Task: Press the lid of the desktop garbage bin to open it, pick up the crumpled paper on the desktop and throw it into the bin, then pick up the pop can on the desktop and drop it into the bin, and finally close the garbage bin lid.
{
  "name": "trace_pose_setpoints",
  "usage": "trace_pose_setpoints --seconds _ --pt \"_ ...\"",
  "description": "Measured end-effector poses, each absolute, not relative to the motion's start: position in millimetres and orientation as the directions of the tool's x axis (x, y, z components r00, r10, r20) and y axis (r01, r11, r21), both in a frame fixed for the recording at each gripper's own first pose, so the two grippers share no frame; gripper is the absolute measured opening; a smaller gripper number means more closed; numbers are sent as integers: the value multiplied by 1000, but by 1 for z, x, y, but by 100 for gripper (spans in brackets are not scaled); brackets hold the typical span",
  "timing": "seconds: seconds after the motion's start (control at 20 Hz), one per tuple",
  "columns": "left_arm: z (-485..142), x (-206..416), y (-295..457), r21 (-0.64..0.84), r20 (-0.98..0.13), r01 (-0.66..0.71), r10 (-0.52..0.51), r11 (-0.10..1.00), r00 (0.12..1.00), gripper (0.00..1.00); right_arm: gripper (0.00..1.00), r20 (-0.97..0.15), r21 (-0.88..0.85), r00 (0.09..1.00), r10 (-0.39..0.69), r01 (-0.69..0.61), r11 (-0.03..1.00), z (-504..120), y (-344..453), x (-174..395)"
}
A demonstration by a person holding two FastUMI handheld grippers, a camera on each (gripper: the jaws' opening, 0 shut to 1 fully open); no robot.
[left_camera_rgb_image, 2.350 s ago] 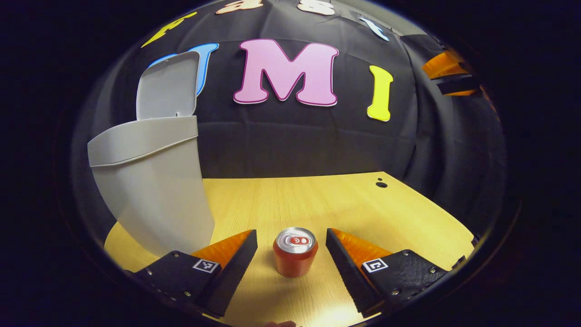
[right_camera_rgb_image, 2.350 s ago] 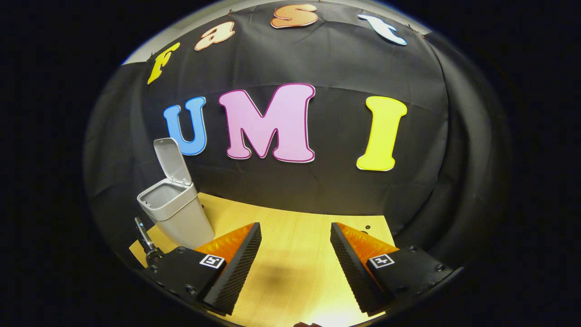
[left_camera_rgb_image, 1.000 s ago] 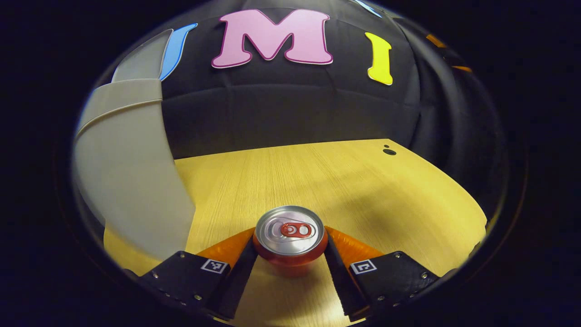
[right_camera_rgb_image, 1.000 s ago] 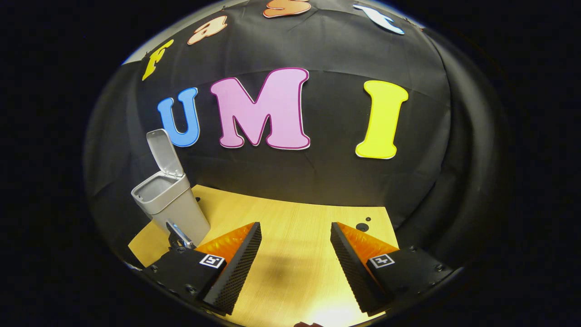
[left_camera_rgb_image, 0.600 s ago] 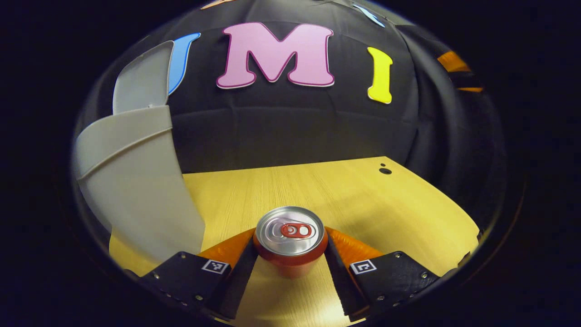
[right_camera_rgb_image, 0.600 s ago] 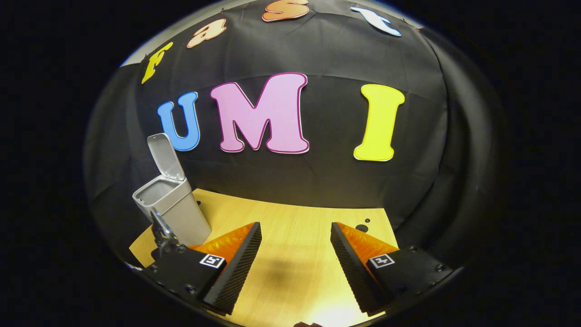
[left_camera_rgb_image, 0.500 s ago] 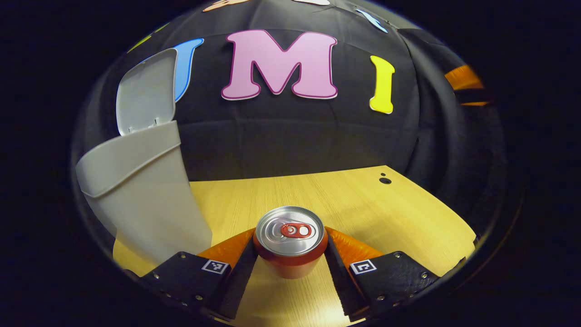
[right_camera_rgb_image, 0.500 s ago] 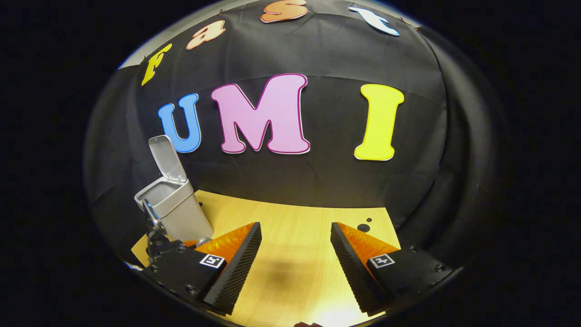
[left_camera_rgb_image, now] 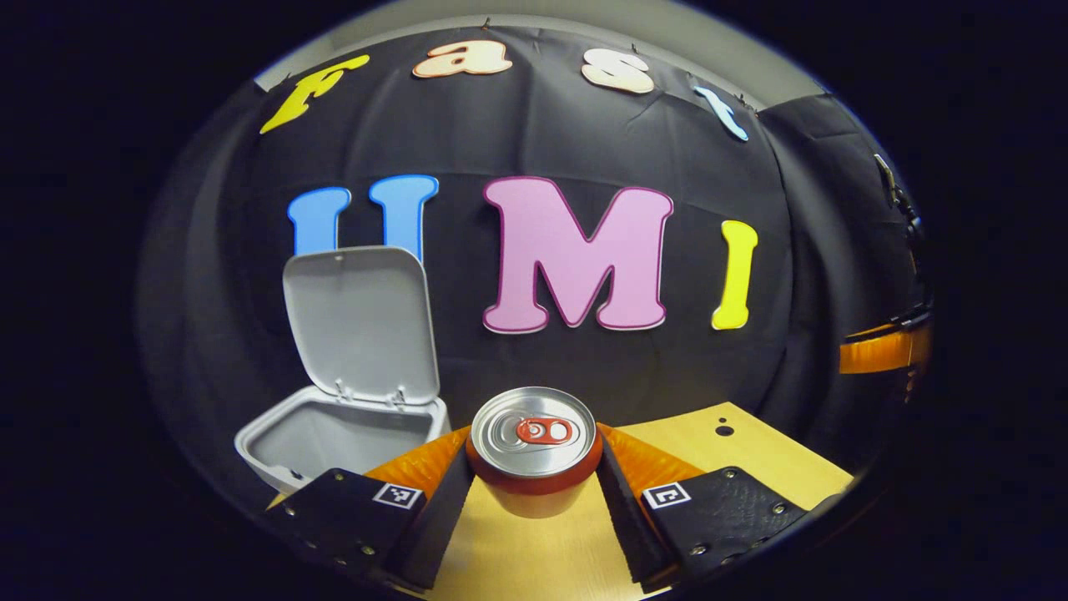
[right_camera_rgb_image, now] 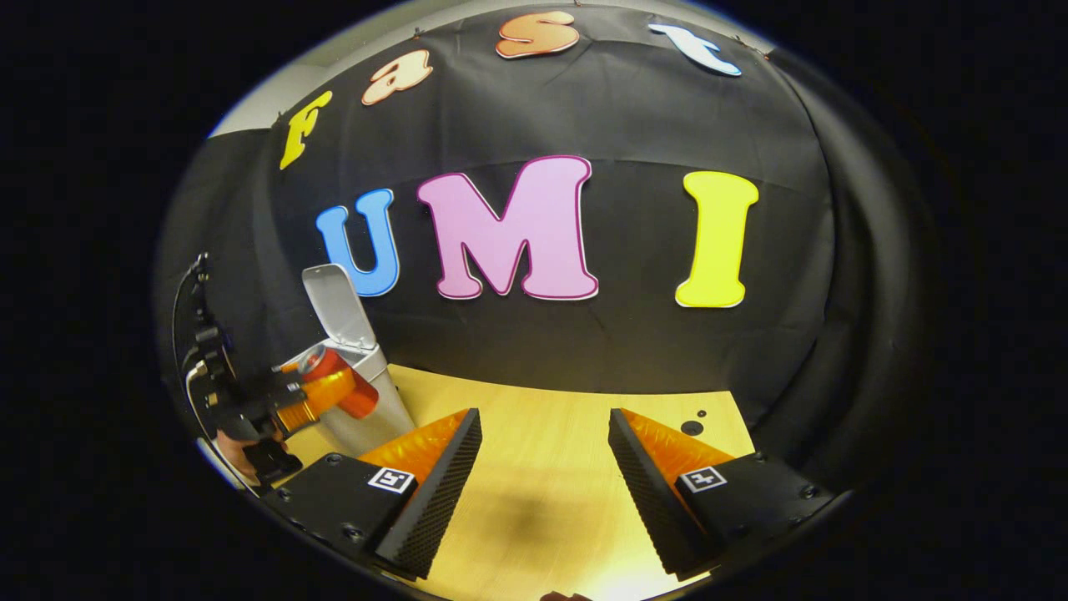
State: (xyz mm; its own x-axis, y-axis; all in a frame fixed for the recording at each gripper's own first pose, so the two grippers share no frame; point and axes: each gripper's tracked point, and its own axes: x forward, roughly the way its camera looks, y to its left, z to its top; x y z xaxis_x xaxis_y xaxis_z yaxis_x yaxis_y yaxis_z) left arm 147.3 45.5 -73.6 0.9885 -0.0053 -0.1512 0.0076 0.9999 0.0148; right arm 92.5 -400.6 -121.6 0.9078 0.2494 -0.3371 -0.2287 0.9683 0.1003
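Observation:
My left gripper (left_camera_rgb_image: 534,476) is shut on the red pop can (left_camera_rgb_image: 534,446), lifted off the wooden desk (left_camera_rgb_image: 776,467). The can's silver top faces the camera. Just left and beyond stands the grey garbage bin (left_camera_rgb_image: 334,434), mouth open, its lid (left_camera_rgb_image: 359,321) upright. In the right gripper view the left gripper (right_camera_rgb_image: 313,399) holds the can (right_camera_rgb_image: 342,384) tilted in front of the bin (right_camera_rgb_image: 375,409), near its rim, below the raised lid (right_camera_rgb_image: 338,309). My right gripper (right_camera_rgb_image: 538,476) stands open over the desk (right_camera_rgb_image: 534,451) with nothing between its fingers.
A small dark hole (left_camera_rgb_image: 724,431) marks the desk's far right part, also seen as a dark hole (right_camera_rgb_image: 691,427) in the right gripper view. A hand (right_camera_rgb_image: 238,455) holds the left gripper at the desk's left edge. The black cloth wall stands right behind the bin.
The left gripper, shut on the can, has risen from the desk to the height of the bin's rim. The bin's open mouth now shows. The right gripper has barely moved.

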Motion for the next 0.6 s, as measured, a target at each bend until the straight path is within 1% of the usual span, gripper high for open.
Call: trace_pose_setpoints --seconds 0.1,0.15,0.2,0.3,0.4,0.5,0.6 --pt "-50 149 76 34 -110 -42 46 999 993 81 99 -328 86 907 262 -247 965 -120 -395 88" --pt "-39 152 92 17 -88 -59 60 998 994 81 99 -323 84 908 267 -254 964 -120 -393 86" --pt "-33 155 110 -5 -90 -80 79 997 993 81 99 -321 89 907 272 -257 962 -119 -389 84" --pt "-38 159 155 -23 -116 -154 150 988 982 81 99 -312 121 906 285 -259 958 -117 -381 80" --pt "-49 163 190 -8 -153 -199 195 980 969 81 99 -306 143 905 294 -262 954 -117 -376 77" --pt "-69 165 218 32 -199 -228 230 973 953 81 99 -310 135 905 291 -261 956 -121 -375 76" --pt "-91 165 231 17 -254 -240 236 971 938 82 99 -320 134 902 290 -260 956 -125 -374 74"
